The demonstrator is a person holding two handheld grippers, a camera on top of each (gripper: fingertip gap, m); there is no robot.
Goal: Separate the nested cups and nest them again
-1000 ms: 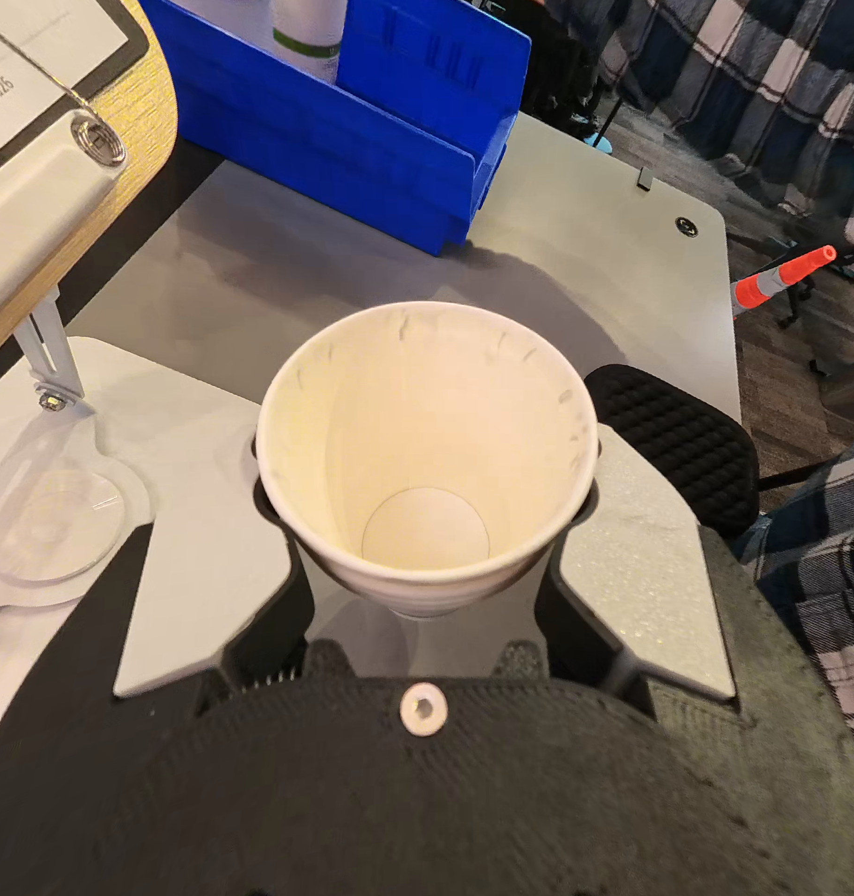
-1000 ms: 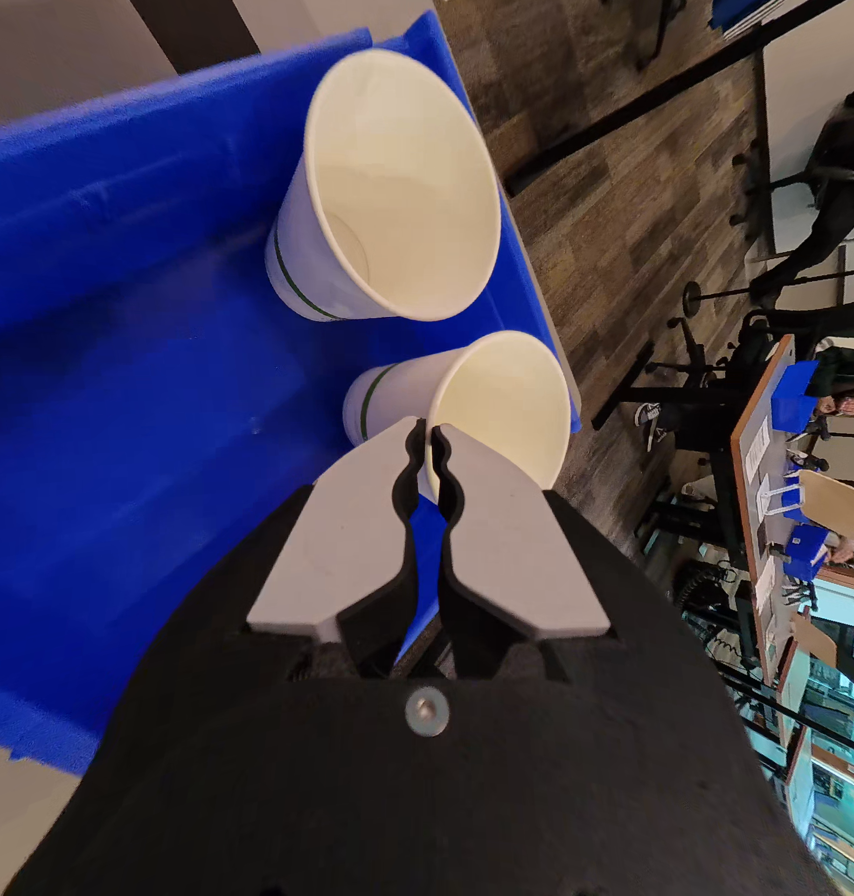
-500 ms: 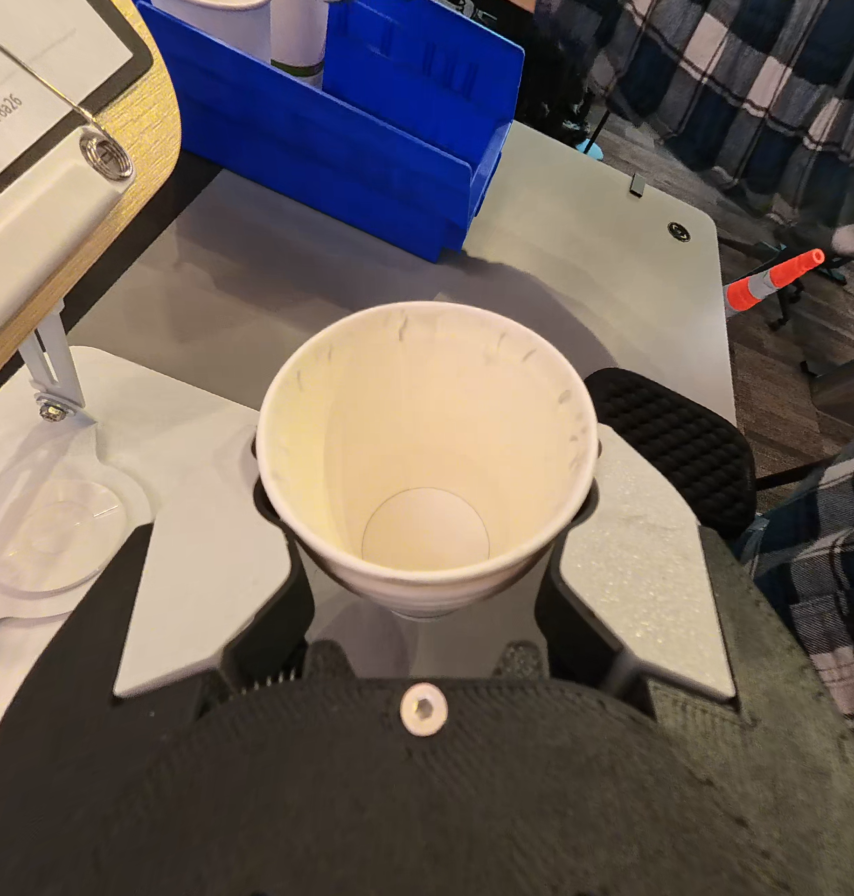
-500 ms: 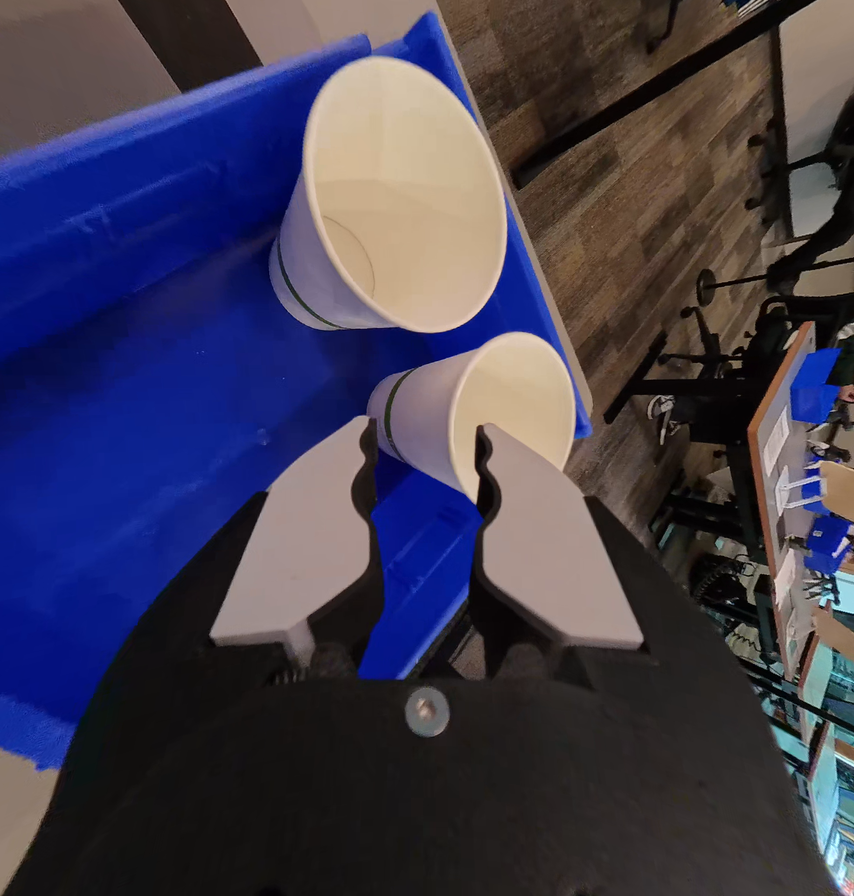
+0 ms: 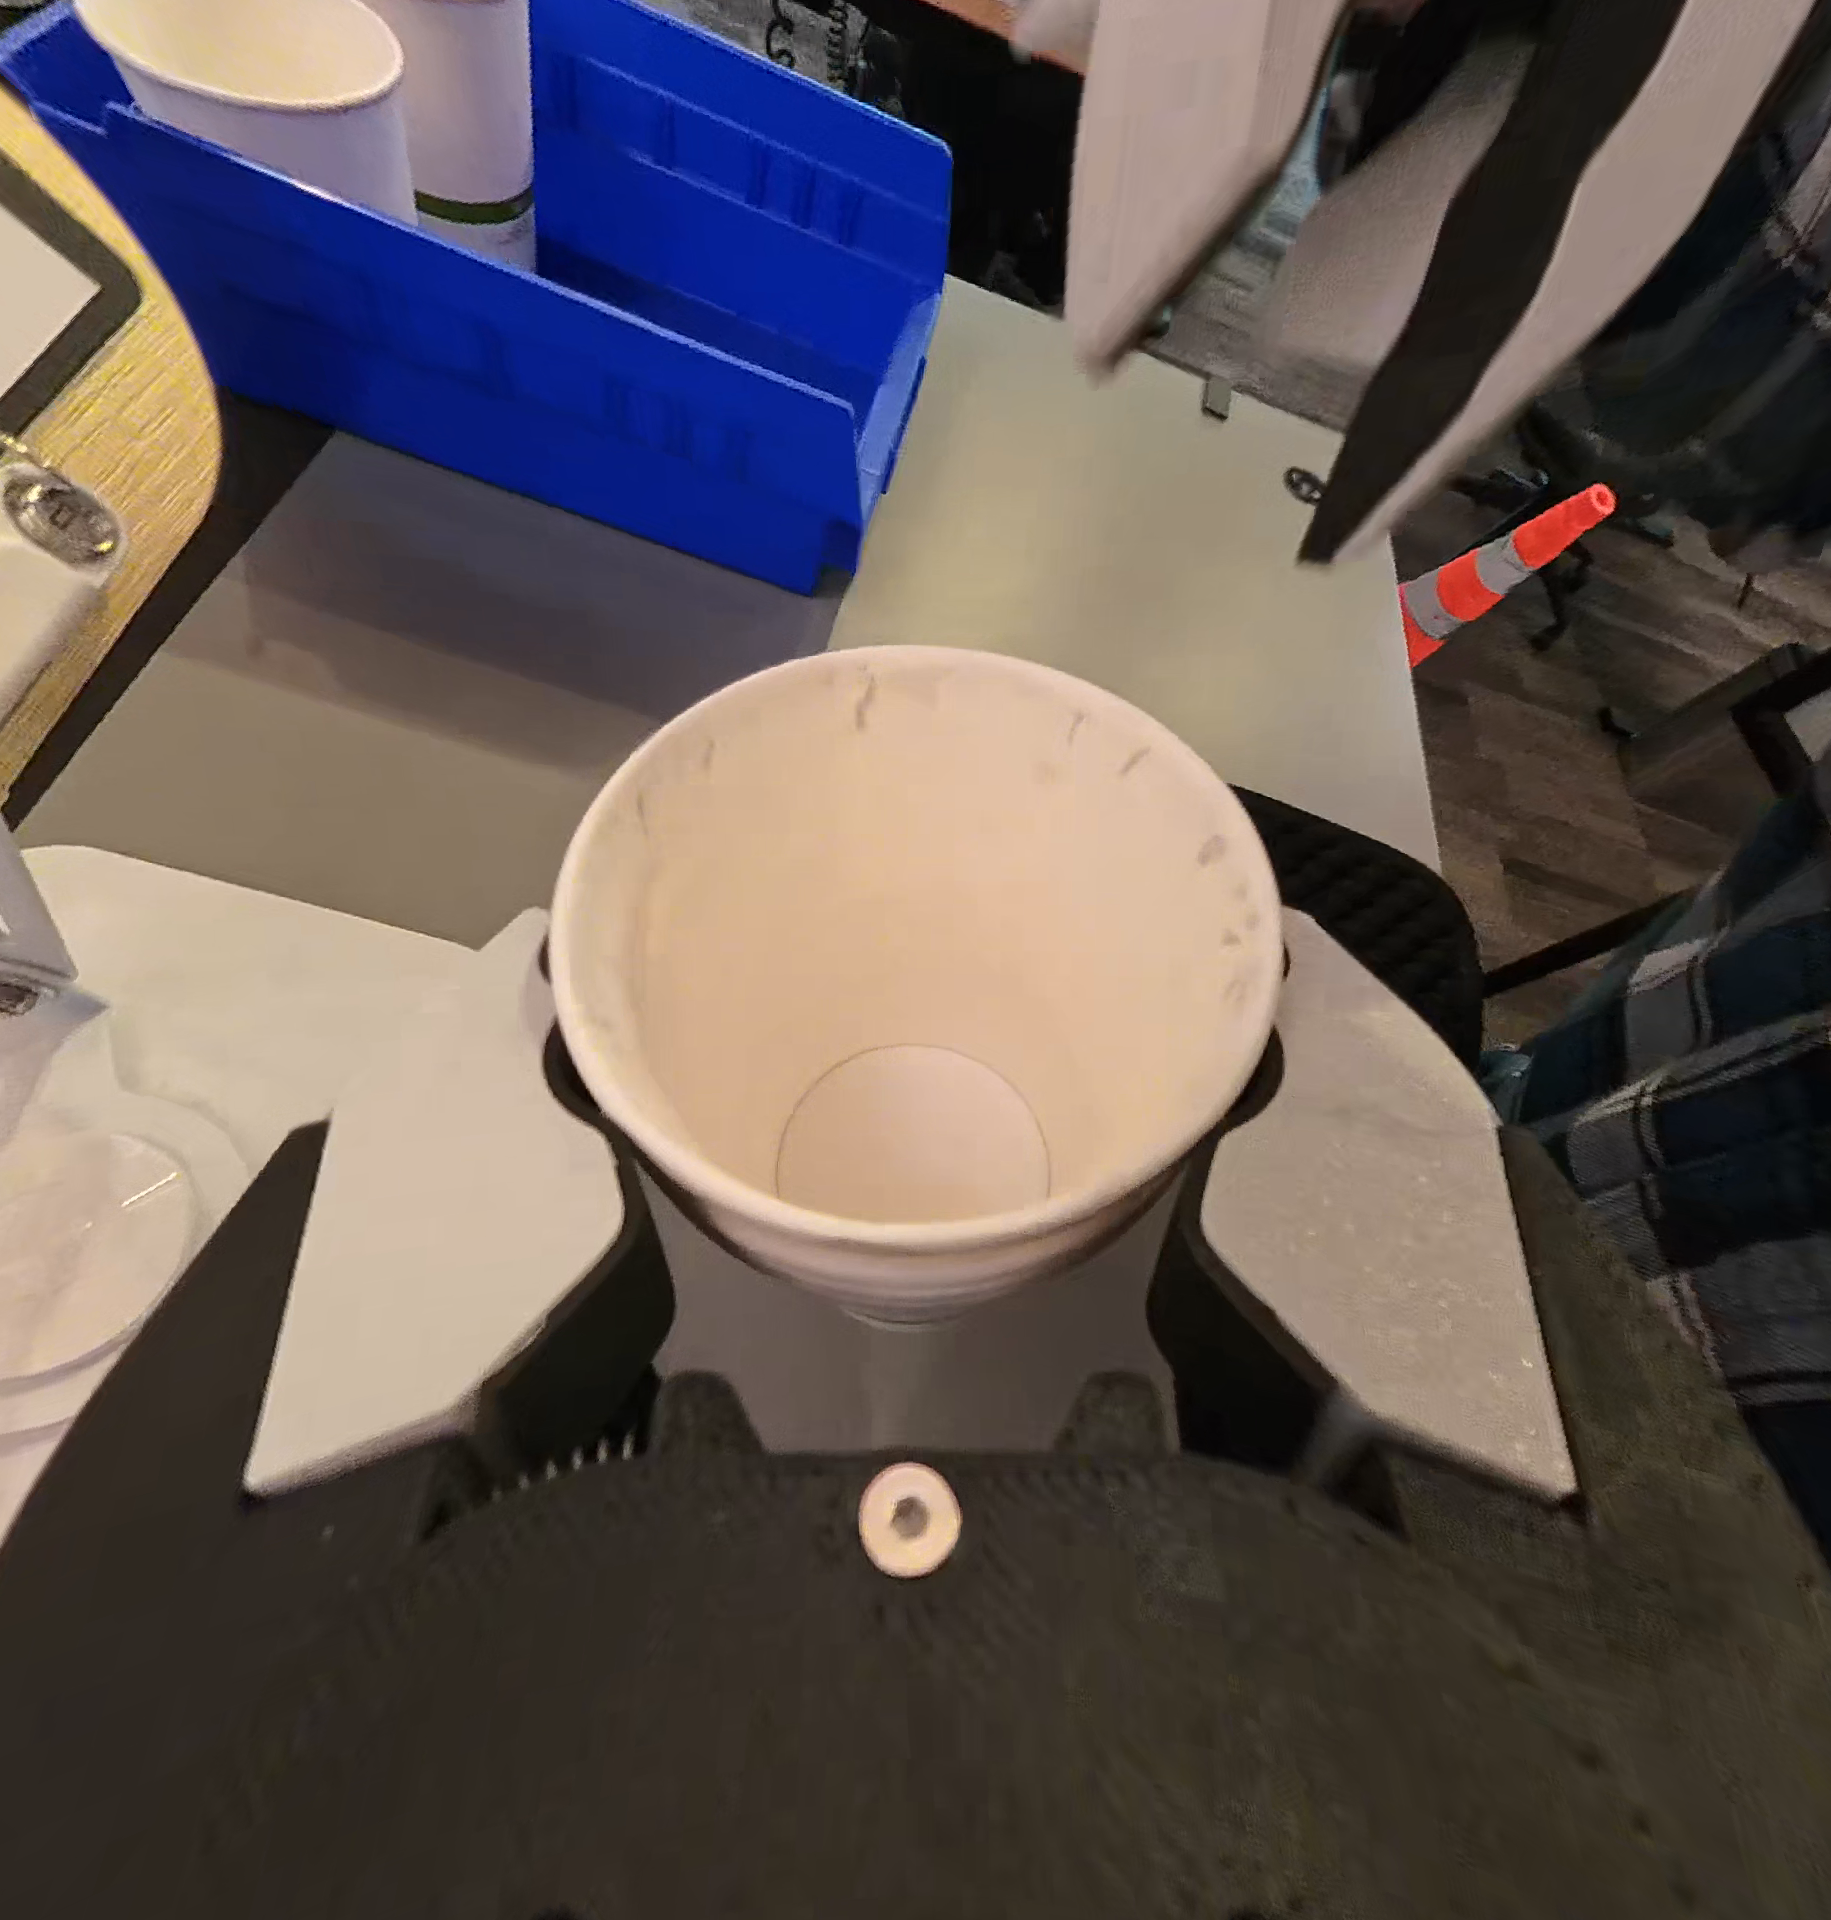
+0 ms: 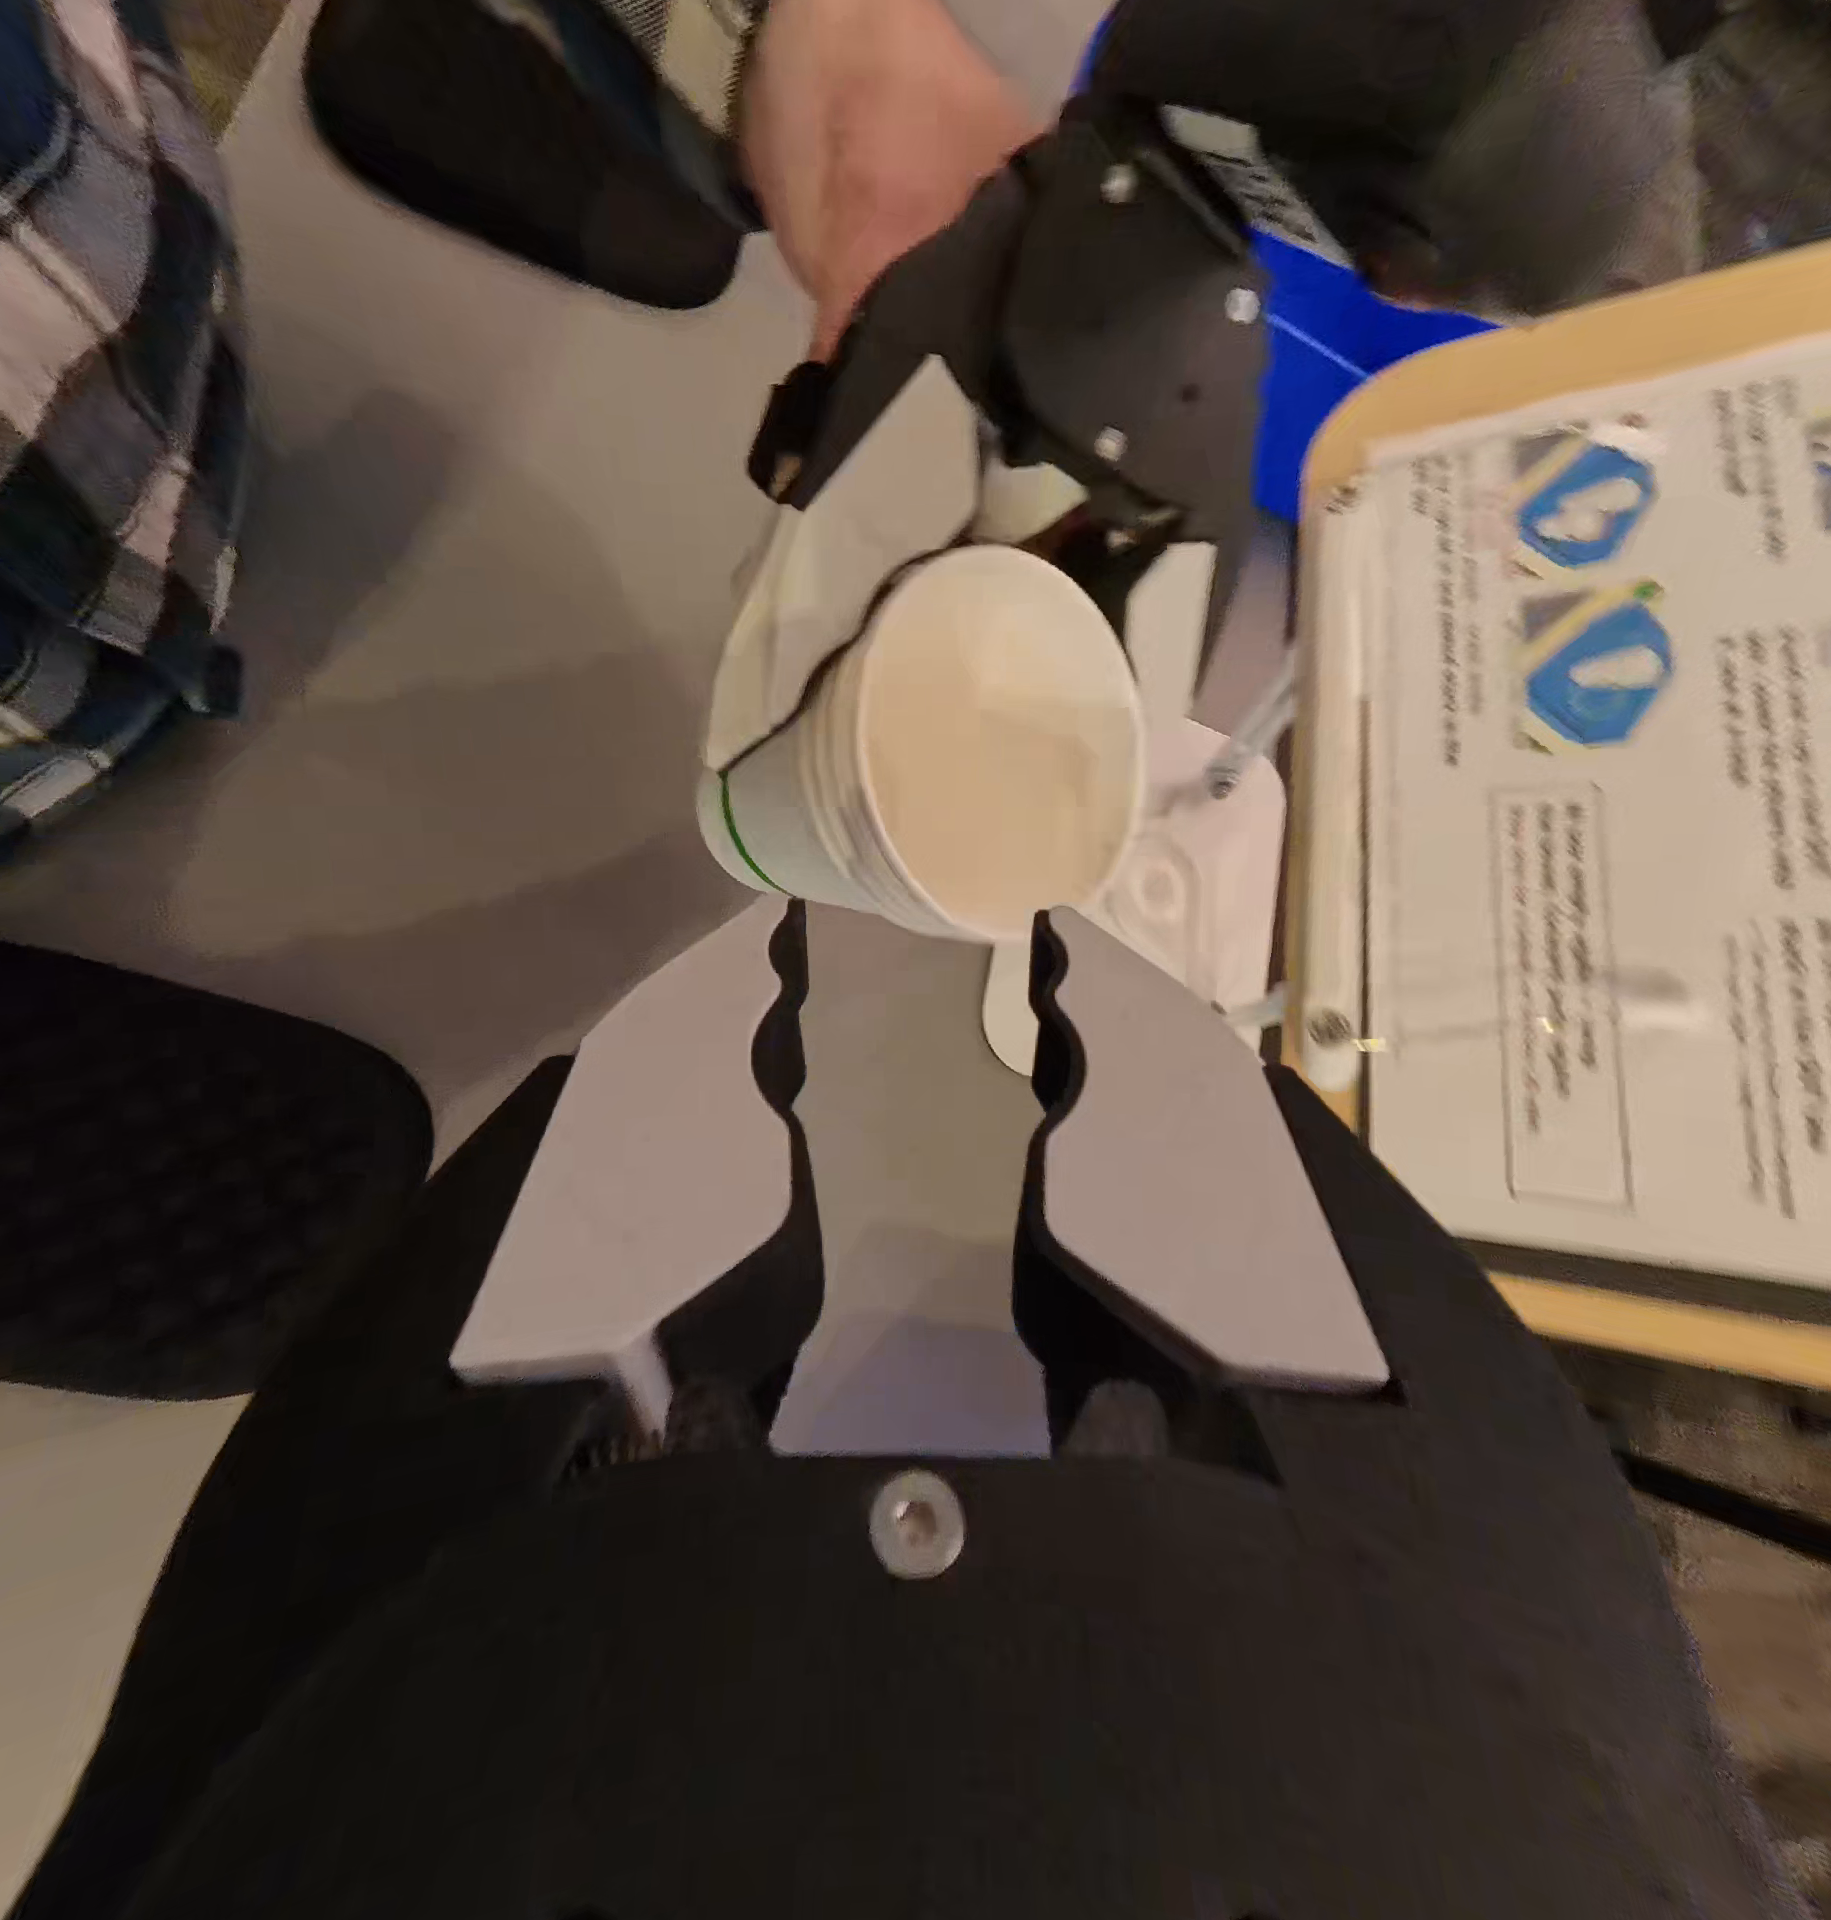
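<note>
My left gripper (image 5: 916,940) is shut on a stack of nested white paper cups (image 5: 921,1039), mouth towards the camera, held above the grey table (image 5: 1098,623). In the right wrist view the same stack (image 6: 952,727) shows a green band, and a left finger (image 6: 786,613) lies against its side. My right gripper (image 6: 916,920) is open and empty, its fingertips just short of the stack's rim. Its fingers (image 5: 1160,187) show blurred at the top right of the left wrist view. Two more white cups (image 5: 267,94) (image 5: 475,156) stand in a blue bin (image 5: 599,343).
A wooden board with a printed sheet (image 6: 1617,831) lies beside the stack. A white stand base (image 5: 163,987) sits on the table's left. A black chair (image 5: 1378,914) and a person in plaid (image 5: 1721,1143) are at the right. An orange cone (image 5: 1493,571) stands on the floor.
My right gripper opened, let go of the rim of a cup in the blue bin, then swung away to face the stack. My left gripper kept its hold and barely moved.
</note>
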